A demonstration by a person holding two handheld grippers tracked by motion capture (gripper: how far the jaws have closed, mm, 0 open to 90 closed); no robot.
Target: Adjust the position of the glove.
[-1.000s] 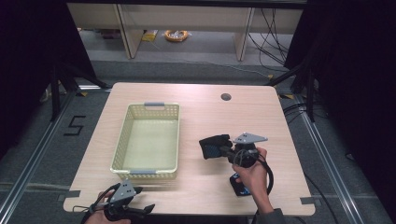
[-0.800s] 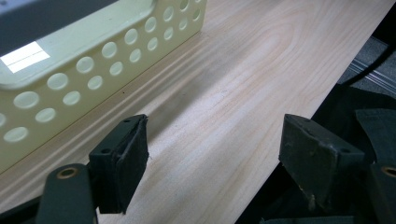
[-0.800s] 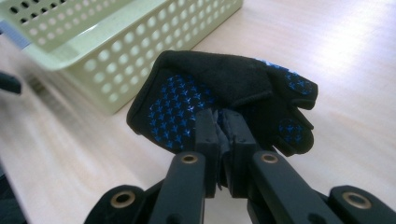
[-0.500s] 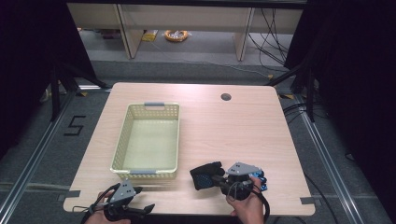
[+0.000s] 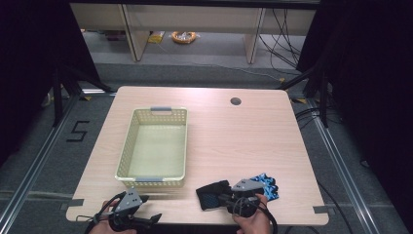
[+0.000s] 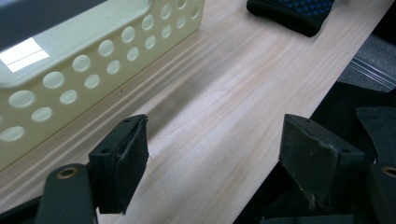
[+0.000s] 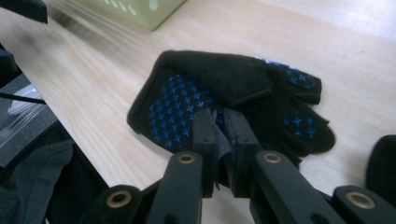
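Observation:
A black glove with blue dots [image 5: 210, 193] lies on the wooden table [image 5: 234, 141] near the front edge. My right gripper [image 5: 221, 199] is shut on its cuff end. In the right gripper view the jaws [image 7: 222, 123] pinch a fold of the glove [image 7: 205, 88]; they have just been opening slightly, with fabric still between them. A second glove [image 5: 267, 185], blue and black, lies just right of that hand. My left gripper [image 5: 146, 220] rests at the front left corner, open with nothing between its pads [image 6: 126, 158]. The first glove [image 6: 294, 14] lies farther off in the left gripper view.
A pale yellow perforated basket [image 5: 126, 146] with nothing in it stands left of centre, its front wall [image 6: 93, 51] close to my left gripper. A round cable hole [image 5: 235, 101] sits at the back of the table. The front edge is right by both hands.
My right gripper carried the glove from the middle right of the table down and toward the front edge, where the glove now lies flat. The left gripper stayed put.

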